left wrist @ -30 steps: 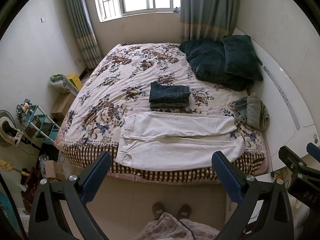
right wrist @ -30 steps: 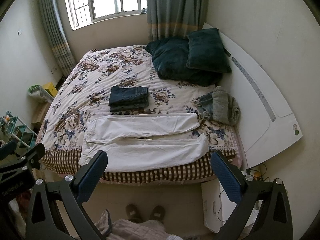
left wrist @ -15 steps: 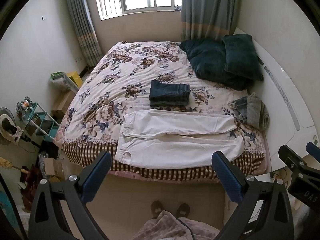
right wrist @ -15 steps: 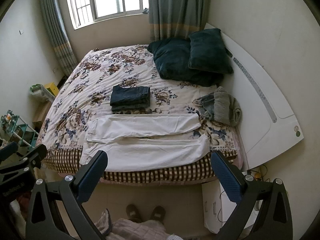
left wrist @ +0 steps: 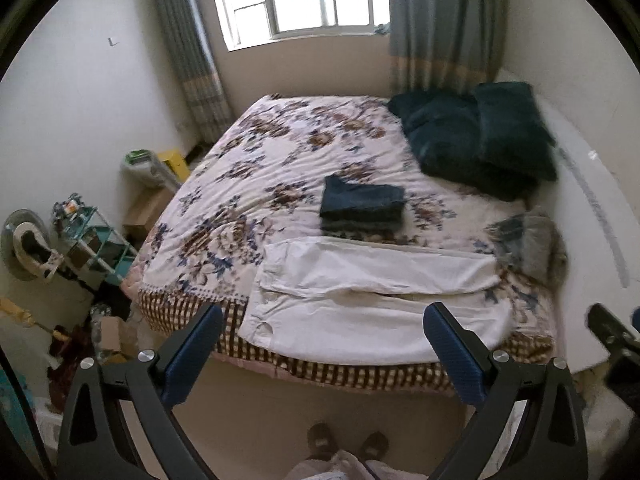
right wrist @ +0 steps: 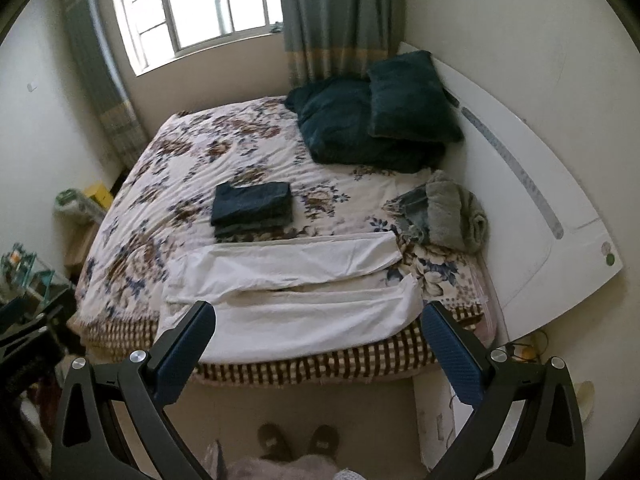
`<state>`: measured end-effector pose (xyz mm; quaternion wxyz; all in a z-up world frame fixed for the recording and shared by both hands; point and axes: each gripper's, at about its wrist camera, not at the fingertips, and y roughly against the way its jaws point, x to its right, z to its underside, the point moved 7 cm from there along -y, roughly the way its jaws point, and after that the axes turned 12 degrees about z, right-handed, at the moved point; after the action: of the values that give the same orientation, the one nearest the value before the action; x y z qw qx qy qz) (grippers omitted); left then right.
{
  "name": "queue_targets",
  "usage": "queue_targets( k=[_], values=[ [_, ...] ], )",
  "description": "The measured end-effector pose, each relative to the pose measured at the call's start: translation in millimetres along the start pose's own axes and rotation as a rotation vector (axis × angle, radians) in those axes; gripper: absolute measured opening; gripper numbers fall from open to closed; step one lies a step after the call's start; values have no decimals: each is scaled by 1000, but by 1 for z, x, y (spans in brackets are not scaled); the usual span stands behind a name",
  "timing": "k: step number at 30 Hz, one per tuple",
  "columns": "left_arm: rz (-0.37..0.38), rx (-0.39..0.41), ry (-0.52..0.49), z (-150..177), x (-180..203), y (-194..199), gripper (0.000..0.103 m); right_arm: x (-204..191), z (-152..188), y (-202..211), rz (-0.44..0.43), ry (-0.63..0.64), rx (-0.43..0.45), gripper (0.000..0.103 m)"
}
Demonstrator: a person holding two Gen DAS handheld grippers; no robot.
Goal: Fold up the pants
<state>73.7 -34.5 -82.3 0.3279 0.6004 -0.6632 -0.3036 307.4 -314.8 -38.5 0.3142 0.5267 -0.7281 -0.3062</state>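
- Floral bed carried one white pants at its near edge.
- Left gripper and right gripper hovered level, jaws apart, empty.
- Two dark pillows, one folded stack.

The pants were plain white. The bedspread was white with brown and blue flowers, and its edge was brown-and-cream check. The folded jeans were dark blue, the pillows deep teal, the curtains grey-green with tan bands.
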Motion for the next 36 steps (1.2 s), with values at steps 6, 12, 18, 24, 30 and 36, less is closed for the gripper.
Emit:
queue_targets(
  k=[6,12,18,24,30,36],
  values=[
    [-44,-79,8,12,15,-86,103,19,3,-104,-12,-74,-117,103],
    [-34,-225,-40,24,46,-181,103,71,28,-238,18,-188,-305,103],
    [18,-326,-156,30,95,-291,103,143,70,-357,102,-361,-473,103],
    [99,-472,-261,64,150,-408,103,199,105,-463,140,-529,-563,103],
    [129,-573,-339,108,192,-499,103,229,165,-576,-88,-867,-686,103],
    [64,-662,-333,158,198,-559,103,216,223,-679,-198,-1007,-768,94]
  ],
)
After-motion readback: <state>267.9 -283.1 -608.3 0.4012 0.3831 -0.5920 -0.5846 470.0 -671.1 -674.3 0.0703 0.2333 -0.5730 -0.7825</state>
